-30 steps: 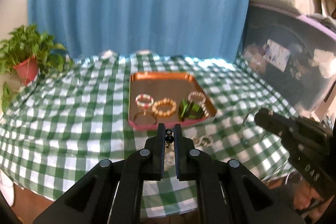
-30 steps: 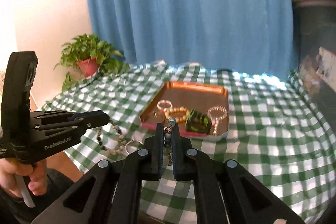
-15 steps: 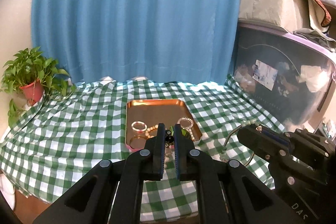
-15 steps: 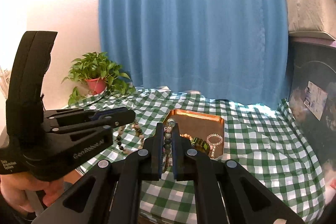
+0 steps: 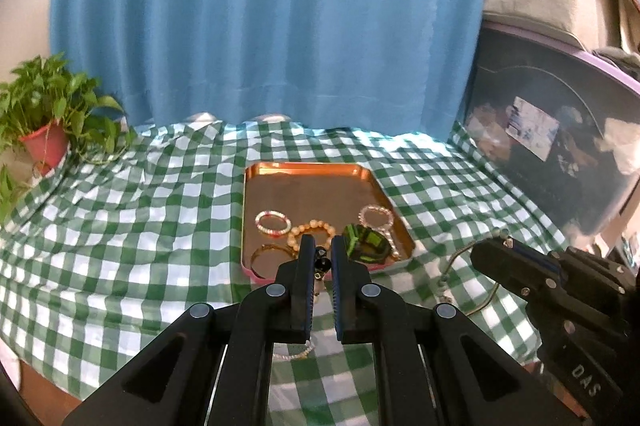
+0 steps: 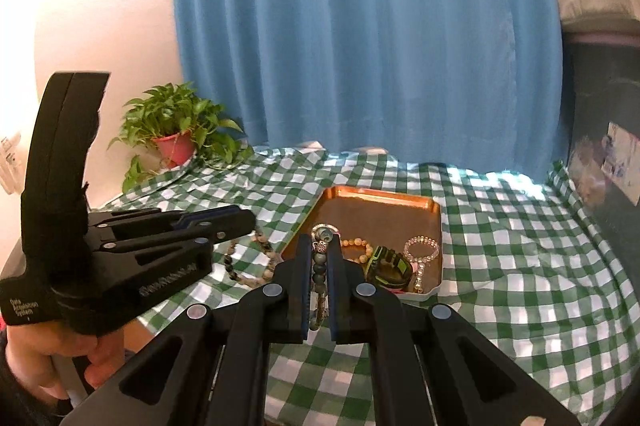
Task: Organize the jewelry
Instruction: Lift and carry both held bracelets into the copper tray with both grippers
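Note:
A copper tray (image 5: pixel 316 182) on the checked cloth holds several bracelets and a green watch (image 5: pixel 366 244). My left gripper (image 5: pixel 321 258) is shut on dark beads of a long bead necklace (image 5: pixel 321 263), just in front of the tray's near edge. My right gripper (image 6: pixel 320 250) is shut on the other end of the same necklace (image 6: pixel 320 268), beads lined up between its fingers. The strand hangs between both grippers (image 6: pixel 244 266) above the cloth. The tray also shows in the right wrist view (image 6: pixel 384 210), with the watch (image 6: pixel 390 266) at its near side.
A potted plant (image 5: pixel 44 130) stands at the table's left back corner. A blue curtain (image 5: pixel 260 18) hangs behind. A dark storage bin (image 5: pixel 552 130) with a grey box on it stands on the right. A thin chain (image 5: pixel 294 354) lies on the cloth near the front edge.
Both grippers came back down and forward toward the tray with the necklace still held between them; the tray looks larger and closer than half a second ago.

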Tool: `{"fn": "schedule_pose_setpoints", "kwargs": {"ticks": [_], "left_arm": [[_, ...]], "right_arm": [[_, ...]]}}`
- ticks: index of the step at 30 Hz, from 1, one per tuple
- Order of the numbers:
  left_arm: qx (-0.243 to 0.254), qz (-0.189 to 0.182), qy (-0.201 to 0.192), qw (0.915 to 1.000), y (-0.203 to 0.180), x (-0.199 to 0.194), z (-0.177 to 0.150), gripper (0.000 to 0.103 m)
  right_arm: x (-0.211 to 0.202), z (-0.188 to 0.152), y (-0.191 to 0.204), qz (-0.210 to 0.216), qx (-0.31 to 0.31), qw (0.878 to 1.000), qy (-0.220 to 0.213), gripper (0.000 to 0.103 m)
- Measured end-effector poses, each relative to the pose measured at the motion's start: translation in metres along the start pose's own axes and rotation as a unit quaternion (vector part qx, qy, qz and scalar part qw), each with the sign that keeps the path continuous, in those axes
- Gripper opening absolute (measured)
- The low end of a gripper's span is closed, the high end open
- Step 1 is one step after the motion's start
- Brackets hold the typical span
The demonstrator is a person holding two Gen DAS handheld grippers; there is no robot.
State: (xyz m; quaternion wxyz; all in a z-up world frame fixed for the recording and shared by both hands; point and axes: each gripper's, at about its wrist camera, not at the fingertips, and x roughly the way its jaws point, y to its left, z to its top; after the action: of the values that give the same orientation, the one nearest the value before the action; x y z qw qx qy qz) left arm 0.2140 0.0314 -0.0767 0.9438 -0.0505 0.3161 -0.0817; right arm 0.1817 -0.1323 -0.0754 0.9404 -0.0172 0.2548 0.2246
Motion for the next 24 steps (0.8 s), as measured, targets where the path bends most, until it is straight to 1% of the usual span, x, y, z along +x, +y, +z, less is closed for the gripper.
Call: {"fn": "schedule_pose_setpoints", "kwargs": {"ticks": [5, 9, 11, 14, 15, 16, 19, 21, 22, 24], "left_arm": [[-0.016, -0.011, 0.001, 0.9998, 0.021, 0.028, 0.013, 0.008], [-0.044, -0.045, -0.013, 0.9979, 0.035, 0.045, 0.033, 0.008], [-0.051, -0.055, -0.016, 0.9971, 0.040, 0.054, 0.039, 0.008], [-0.065, -0.082, -0.017, 0.9944, 0.044, 0.068, 0.044, 0.008], [-0.066, -0.093, -0.019, 0.9933, 0.045, 0.074, 0.047, 0.008], [-0.065, -0.097, -0.022, 0.9929, 0.045, 0.078, 0.049, 0.008], [-0.065, -0.110, -0.024, 0.9915, 0.047, 0.097, 0.056, 0.008], [-0.077, -0.129, -0.020, 0.9884, 0.050, 0.115, 0.061, 0.008], [-0.076, -0.130, -0.018, 0.9884, 0.051, 0.123, 0.062, 0.008], [-0.068, -0.108, -0.007, 0.9919, 0.051, 0.142, 0.062, 0.008]], "right_arm": [[0.027, 0.002, -0.014, -0.001, 0.004, 1.000, 0.007, 0.006], [0.044, 0.015, -0.023, 0.003, -0.001, 1.000, 0.002, 0.006], [0.051, 0.024, -0.027, 0.004, -0.007, 1.000, -0.006, 0.006], [0.061, 0.036, -0.032, 0.007, -0.007, 1.000, -0.018, 0.006], [0.064, 0.038, -0.033, 0.002, -0.006, 1.000, -0.024, 0.006], [0.068, 0.041, -0.037, -0.004, -0.003, 1.000, -0.029, 0.006], [0.087, 0.046, -0.049, -0.006, -0.002, 1.000, -0.025, 0.006], [0.099, 0.048, -0.057, -0.009, -0.006, 1.000, -0.021, 0.006], [0.105, 0.047, -0.061, -0.010, -0.007, 1.000, -0.022, 0.006], [0.121, 0.042, -0.073, -0.011, 0.000, 1.000, -0.013, 0.006]]}}
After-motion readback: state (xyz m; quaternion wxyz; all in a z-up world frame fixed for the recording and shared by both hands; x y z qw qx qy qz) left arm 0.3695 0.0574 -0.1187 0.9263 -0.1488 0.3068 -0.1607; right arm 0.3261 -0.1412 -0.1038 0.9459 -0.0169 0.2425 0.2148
